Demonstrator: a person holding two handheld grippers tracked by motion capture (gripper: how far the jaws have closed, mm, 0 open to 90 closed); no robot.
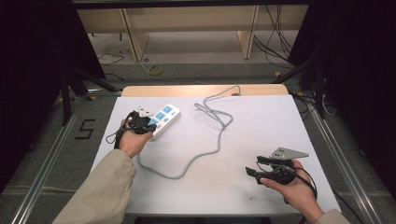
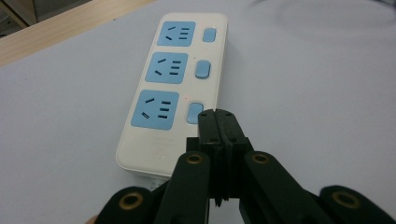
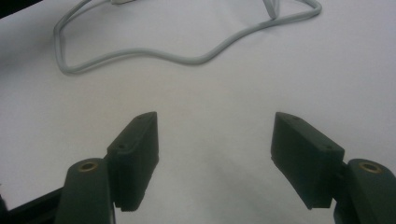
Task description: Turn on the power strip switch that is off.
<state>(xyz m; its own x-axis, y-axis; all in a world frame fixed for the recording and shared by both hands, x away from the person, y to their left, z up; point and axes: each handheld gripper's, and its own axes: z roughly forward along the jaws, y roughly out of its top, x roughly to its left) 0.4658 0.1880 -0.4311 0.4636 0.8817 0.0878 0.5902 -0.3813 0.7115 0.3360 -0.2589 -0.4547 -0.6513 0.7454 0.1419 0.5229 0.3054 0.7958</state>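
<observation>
Jaws on my right gripper stood wide apart with bare white table between them — it rested in the hand at the near right corner. Jaws on my left gripper were pressed together with nothing between, their tips just above the nearest blue switch of a white power strip; I could not tell whether they touched it. That strip lay on the table's left side, showing three blue sockets, each with a switch beside it. Beyond, its grey cable looped across the middle of the table — then ran off the far edge.
</observation>
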